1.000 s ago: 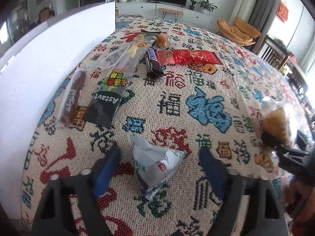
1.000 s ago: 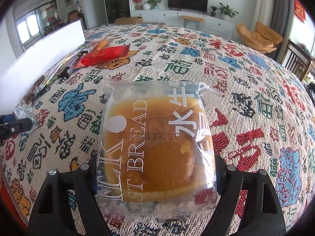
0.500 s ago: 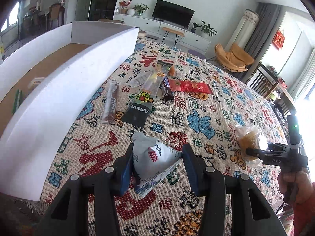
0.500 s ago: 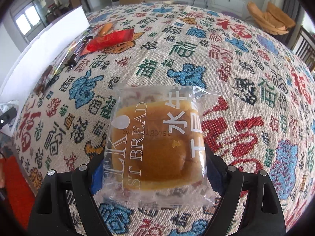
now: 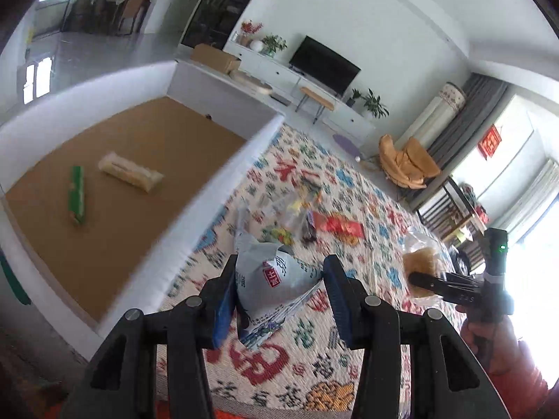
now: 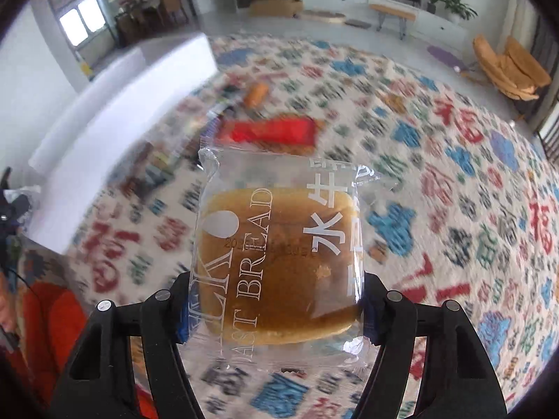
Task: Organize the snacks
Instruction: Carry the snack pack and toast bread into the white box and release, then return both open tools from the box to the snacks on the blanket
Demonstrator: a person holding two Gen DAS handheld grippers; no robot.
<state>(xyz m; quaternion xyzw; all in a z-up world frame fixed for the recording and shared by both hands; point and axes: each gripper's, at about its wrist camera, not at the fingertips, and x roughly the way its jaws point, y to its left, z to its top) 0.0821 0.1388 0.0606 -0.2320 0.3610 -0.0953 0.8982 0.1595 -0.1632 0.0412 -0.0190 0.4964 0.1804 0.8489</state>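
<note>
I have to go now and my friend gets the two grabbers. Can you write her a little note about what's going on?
Left gripper: shut on the grey snack pouch, lifted beside the white box.
Right gripper: its jaws have just been closing on the wrapped bread, held above the patterned cloth.
Done: a green packet and a pale packet lie in the box.
Left: box both held snacks, then the red packet and the others on the cloth.

Left claw and right claw both clamped, tilted downward.
</note>
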